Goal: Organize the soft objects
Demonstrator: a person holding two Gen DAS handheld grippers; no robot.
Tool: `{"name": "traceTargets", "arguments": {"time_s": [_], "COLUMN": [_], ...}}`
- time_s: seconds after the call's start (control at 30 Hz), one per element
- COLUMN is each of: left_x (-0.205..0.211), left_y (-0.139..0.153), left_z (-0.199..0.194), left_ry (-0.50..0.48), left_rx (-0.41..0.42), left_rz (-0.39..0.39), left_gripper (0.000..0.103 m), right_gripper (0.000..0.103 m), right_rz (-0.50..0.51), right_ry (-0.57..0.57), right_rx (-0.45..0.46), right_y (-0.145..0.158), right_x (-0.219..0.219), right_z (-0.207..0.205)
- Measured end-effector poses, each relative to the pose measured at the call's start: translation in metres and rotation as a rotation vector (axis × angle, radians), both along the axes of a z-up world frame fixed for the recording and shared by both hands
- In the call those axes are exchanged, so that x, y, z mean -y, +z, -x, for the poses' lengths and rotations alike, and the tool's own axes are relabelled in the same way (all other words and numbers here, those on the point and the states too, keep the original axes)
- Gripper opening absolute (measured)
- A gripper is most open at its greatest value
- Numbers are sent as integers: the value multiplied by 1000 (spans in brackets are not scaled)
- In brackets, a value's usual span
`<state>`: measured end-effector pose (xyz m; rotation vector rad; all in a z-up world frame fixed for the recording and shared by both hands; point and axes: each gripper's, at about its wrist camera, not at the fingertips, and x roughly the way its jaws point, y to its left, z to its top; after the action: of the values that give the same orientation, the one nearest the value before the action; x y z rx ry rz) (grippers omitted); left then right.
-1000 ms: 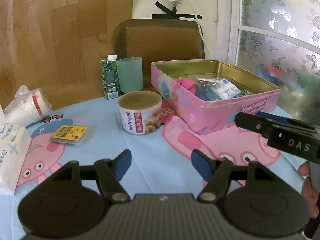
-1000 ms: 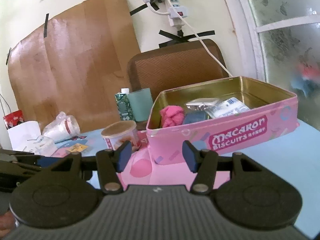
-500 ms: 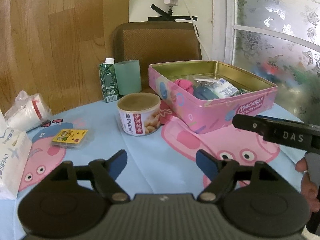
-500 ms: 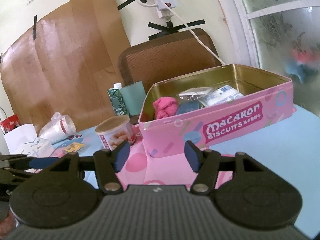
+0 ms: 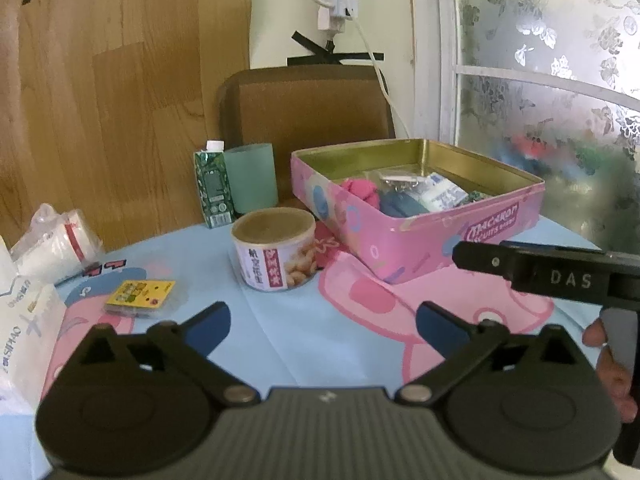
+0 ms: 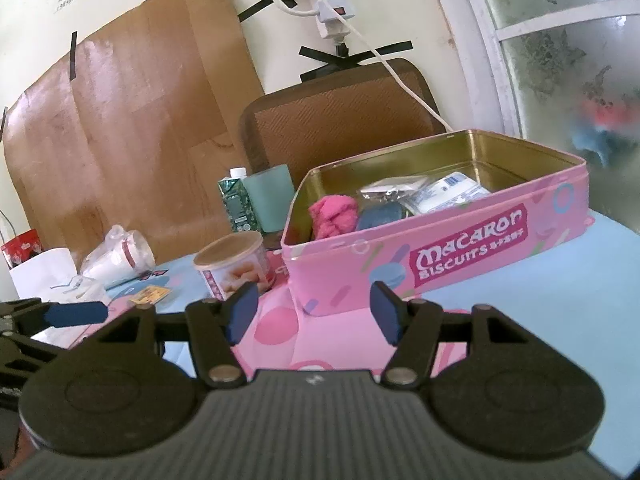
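The desk (image 5: 280, 344) carries the pink biscuit tin (image 6: 472, 248), pink cloth (image 6: 334, 216) inside; since a second ago the left tongs (image 5: 320, 322) have spread wider – right tongs (image 6: 314, 312) equally open, both empty – suggesting another pickup

We see a tabletop (image 5: 280, 344) under a cartoon cloth, bearing a pink tin (image 5: 420, 236), a can (image 5: 276, 256), a carton (image 5: 213, 188), a cup (image 5: 252, 178) and a yellow packet (image 5: 140, 294).
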<state>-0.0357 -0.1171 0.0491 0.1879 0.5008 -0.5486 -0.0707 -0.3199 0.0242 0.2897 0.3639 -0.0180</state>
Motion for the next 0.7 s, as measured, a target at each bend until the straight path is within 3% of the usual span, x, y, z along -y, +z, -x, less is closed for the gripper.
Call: {"name": "traceTargets", "arguments": {"time_s": [0.7], "left_x": [-17], "left_y": [-1], "left_z": [-3], "left_ry": [-2], "left_rx": [-11], "left_rz": [12], "left_gripper": [103], "right_gripper": [64], "right_rz": [33], "right_ry": [60], "right_rx": [0], "right_y": [0], "right_x": [-15], "right_z": [-2]}}
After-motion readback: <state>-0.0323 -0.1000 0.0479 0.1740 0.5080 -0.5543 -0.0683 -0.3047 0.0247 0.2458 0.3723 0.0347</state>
